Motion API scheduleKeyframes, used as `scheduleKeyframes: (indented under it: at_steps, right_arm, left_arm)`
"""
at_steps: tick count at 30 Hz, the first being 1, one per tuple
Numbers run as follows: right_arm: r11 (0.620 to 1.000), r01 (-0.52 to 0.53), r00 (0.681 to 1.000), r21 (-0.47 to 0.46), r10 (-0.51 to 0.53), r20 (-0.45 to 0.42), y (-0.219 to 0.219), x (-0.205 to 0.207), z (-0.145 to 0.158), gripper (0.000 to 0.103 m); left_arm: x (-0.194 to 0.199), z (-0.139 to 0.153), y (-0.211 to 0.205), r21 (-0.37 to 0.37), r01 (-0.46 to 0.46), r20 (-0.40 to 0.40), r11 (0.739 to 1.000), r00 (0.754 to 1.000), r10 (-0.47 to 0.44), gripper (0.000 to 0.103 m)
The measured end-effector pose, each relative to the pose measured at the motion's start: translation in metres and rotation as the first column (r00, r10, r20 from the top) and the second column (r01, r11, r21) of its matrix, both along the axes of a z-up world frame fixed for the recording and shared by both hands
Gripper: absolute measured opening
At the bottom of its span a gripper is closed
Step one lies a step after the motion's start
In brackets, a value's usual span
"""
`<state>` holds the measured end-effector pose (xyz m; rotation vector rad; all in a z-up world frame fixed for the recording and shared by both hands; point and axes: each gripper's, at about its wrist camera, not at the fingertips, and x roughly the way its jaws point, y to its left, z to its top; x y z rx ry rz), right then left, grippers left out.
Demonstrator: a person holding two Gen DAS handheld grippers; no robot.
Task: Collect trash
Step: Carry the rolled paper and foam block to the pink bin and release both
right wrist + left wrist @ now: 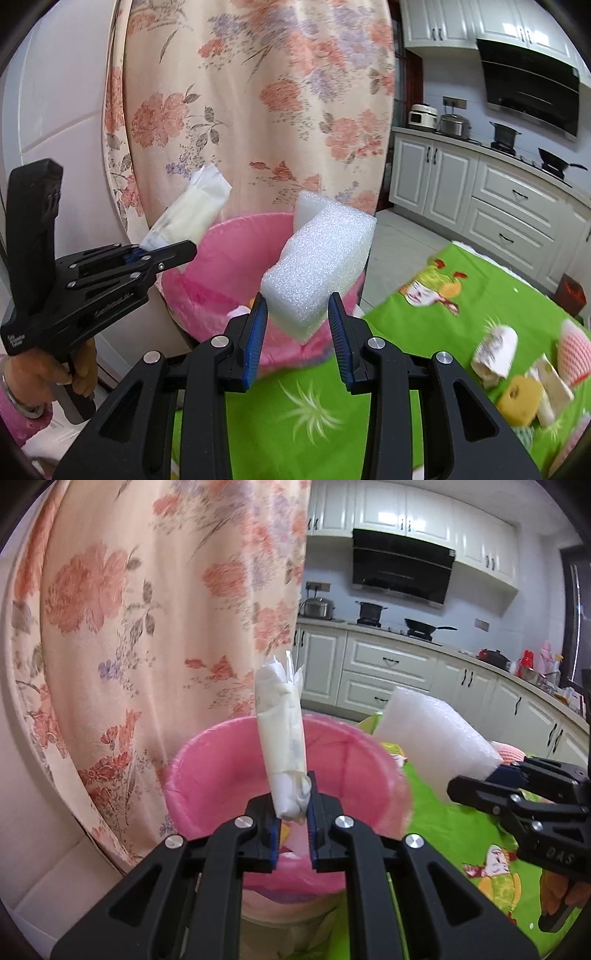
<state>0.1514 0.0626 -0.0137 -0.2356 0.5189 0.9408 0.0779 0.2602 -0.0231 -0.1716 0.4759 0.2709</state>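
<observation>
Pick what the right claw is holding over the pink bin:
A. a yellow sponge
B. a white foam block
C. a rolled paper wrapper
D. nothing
B: the right claw grips a white foam block between its blue pads, above the pink bin.

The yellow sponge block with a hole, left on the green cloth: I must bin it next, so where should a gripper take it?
Likely across the yellow sponge block's flat opposite sides, coming from above; white wrappers crowd it.

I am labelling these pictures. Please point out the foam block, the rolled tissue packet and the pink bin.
foam block [317, 266], right wrist view, front face.
rolled tissue packet [282, 734], left wrist view, middle.
pink bin [207, 775], left wrist view, inner wall.
</observation>
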Motion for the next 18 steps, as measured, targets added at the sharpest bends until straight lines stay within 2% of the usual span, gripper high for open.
scheduleKeyframes:
  at_steps: [6, 7, 8, 9, 10, 12, 18]
  right_arm:
    - [0.999, -0.026, 1.000, -0.024, 0.026, -0.017, 0.031, 0.014, -0.006, 0.034]
    - [0.999, -0.034, 0.999, -0.032, 0.033, -0.019, 0.035, 0.016, -0.007, 0.036]
    - [0.999, -0.032, 0.999, -0.038, 0.031, -0.012, 0.038, 0.017, -0.008, 0.042]
    - [0.999, -0.025, 1.000, -0.046, 0.025, -0.001, 0.040, 0.018, -0.009, 0.057]
    - [0.999, -0.024, 1.000, -0.035, 0.024, -0.002, 0.038, 0.019, -0.011, 0.062]
    - [1.000, -0.012, 1.000, -0.004, 0.012, -0.013, 0.031, 0.019, -0.013, 0.063]
    - [0.998, 0.045, 0.999, 0.032, -0.044, -0.015, -0.004, 0.004, -0.021, 0.063]
  left_arm:
    - [0.018, -0.011, 0.027, -0.017, -0.020, -0.038, 1.000, 0.999, 0.020, 0.016]
    - [0.020, -0.012, 0.031, -0.024, -0.029, -0.045, 0.999, 0.999, 0.028, 0.022]
    - [0.021, -0.013, 0.035, -0.027, -0.046, -0.050, 0.999, 0.998, 0.045, 0.038]
    - [0.019, -0.014, 0.036, -0.028, -0.064, -0.045, 0.998, 0.997, 0.063, 0.048]
    - [0.015, -0.014, 0.039, -0.034, -0.086, -0.029, 0.996, 0.996, 0.085, 0.057]
    - [0.008, -0.015, 0.044, -0.046, -0.107, -0.023, 0.993, 0.994, 0.106, 0.059]
    - [-0.018, -0.018, 0.028, -0.006, -0.157, -0.001, 0.988, 0.988, 0.157, 0.085]
